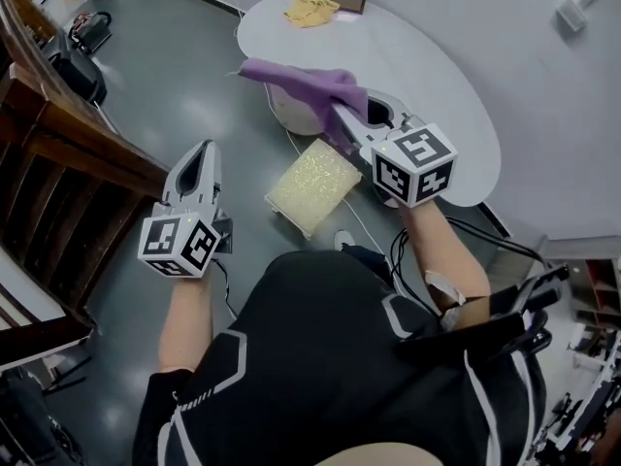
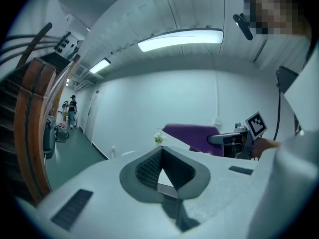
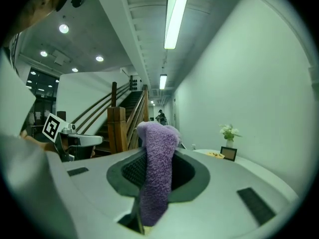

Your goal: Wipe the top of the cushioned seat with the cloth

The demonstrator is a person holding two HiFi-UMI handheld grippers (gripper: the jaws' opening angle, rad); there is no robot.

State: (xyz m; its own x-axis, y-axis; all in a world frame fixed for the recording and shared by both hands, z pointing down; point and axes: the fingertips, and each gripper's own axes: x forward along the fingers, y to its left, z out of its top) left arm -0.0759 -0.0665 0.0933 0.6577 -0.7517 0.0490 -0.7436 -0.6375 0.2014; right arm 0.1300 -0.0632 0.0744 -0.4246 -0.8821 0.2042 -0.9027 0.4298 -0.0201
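Head view: right gripper clamped on fluffy purple cloth, held above pale yellow square cushioned seat; left gripper jaws together, empty. Wiping not begun; next, lower cloth onto seat top

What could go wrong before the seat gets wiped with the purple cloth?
1. The right gripper pinches the purple cloth by one part only; the loose rest may bunch up or slip out on the cushioned seat.
2. A white cable lies on the floor beside the seat and might catch a foot.
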